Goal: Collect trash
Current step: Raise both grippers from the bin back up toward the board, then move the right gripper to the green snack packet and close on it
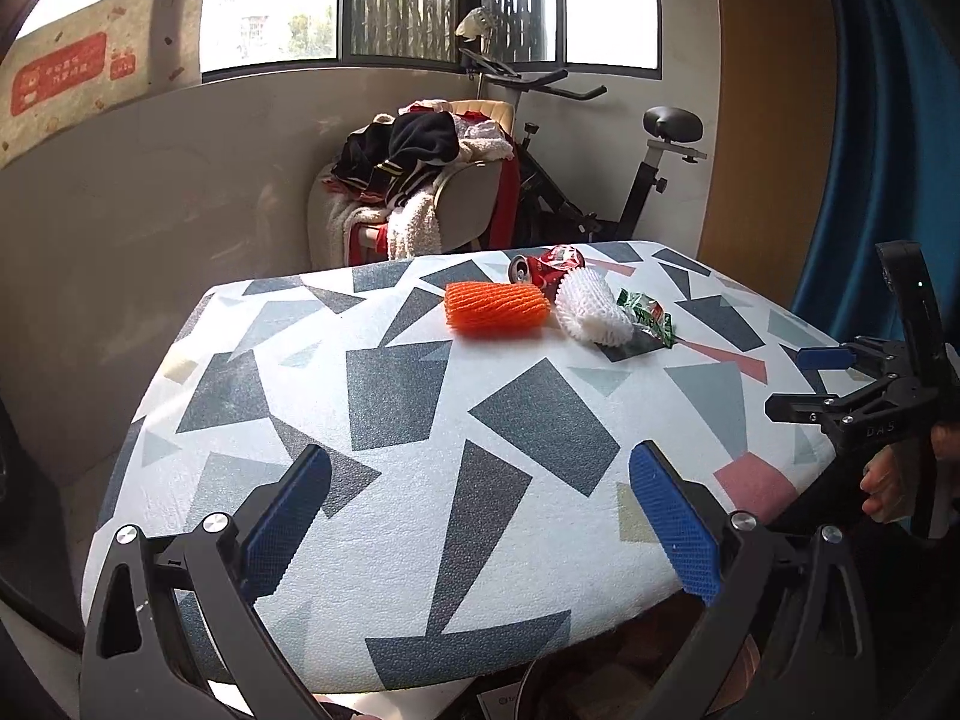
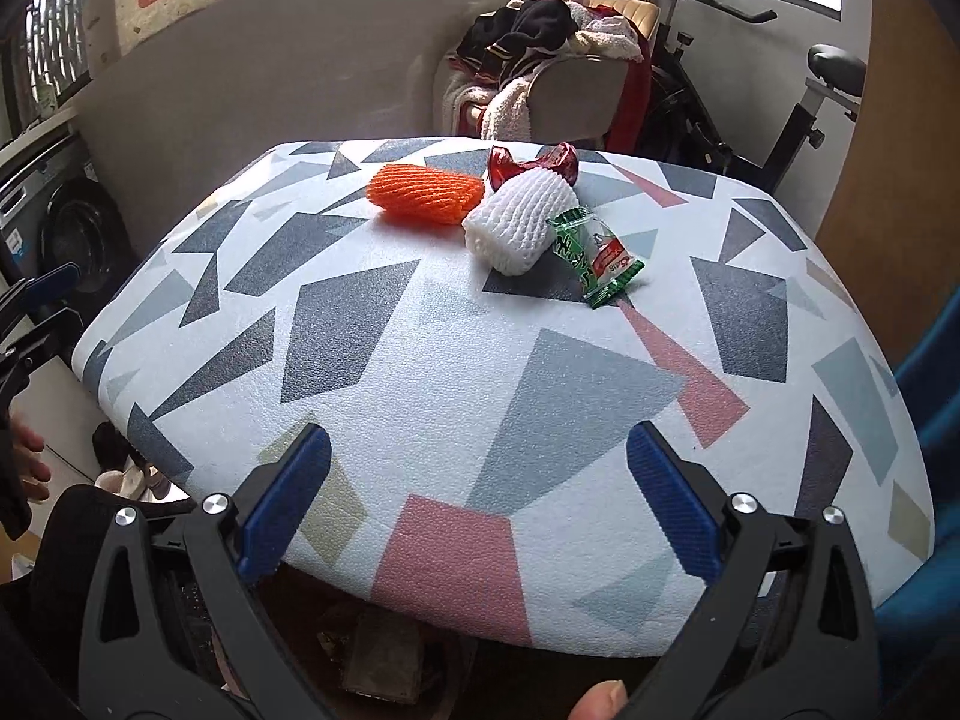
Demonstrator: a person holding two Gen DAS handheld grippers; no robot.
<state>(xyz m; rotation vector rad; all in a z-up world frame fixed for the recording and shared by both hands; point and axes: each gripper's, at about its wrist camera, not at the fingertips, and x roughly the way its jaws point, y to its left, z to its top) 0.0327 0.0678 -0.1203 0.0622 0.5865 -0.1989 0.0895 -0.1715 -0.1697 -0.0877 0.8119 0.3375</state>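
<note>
Trash lies at the far side of the patterned table point(image 1: 420, 396): an orange foam net point(image 1: 497, 306), a white foam net point(image 1: 591, 311), a crushed red can point(image 1: 546, 267) behind them, and a green wrapper point(image 1: 647, 313) to the right. The right wrist view shows the orange net point(image 2: 427, 193), white net point(image 2: 521, 222), can point(image 2: 534, 163) and wrapper point(image 2: 595, 255) as well. My left gripper point(image 1: 480, 513) is open and empty over the table's near edge. My right gripper point(image 2: 478, 495) is open and empty over the near edge; it also shows in the left wrist view point(image 1: 804, 381).
A chair piled with clothes point(image 1: 420, 180) and an exercise bike point(image 1: 600, 180) stand behind the table. A blue curtain point(image 1: 888, 120) hangs at the right. A washing machine point(image 2: 66, 228) stands at the left. A dark bin point(image 2: 384, 654) sits below the table's near edge.
</note>
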